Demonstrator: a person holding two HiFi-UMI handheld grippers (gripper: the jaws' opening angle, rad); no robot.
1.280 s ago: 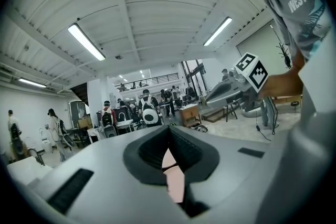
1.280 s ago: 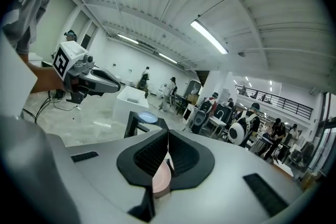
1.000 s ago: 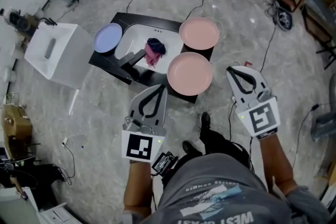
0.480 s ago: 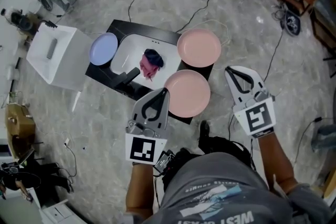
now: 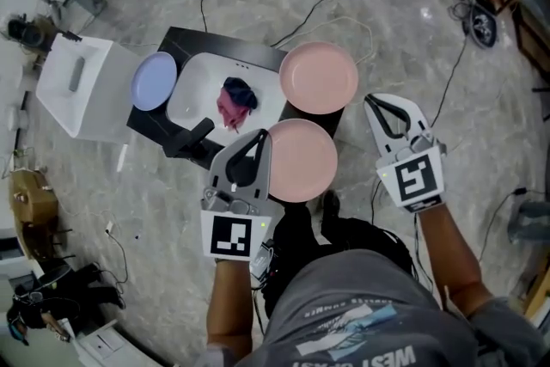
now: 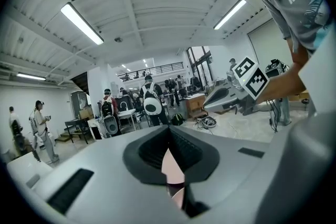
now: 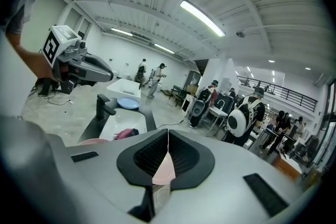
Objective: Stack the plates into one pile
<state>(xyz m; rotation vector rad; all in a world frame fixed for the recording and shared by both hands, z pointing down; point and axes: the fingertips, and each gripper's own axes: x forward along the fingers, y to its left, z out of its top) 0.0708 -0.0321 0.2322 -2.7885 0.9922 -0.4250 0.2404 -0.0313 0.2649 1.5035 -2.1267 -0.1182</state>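
Left gripper [image 5: 260, 142] and right gripper [image 5: 375, 106] both pressed together, empty. Near pink plate [image 5: 301, 160] at 3 o'clock, just beside left gripper tip; far pink plate [image 5: 319, 78] at 12 beyond it; blue plate [image 5: 154, 81] at 9 o'clock of sink [image 5: 191, 101]. Probably stiff, light, slick, chippable; pinch at rim.

Nearer plate [image 5: 308, 163] (rim behind left gripper [image 5: 260, 136])
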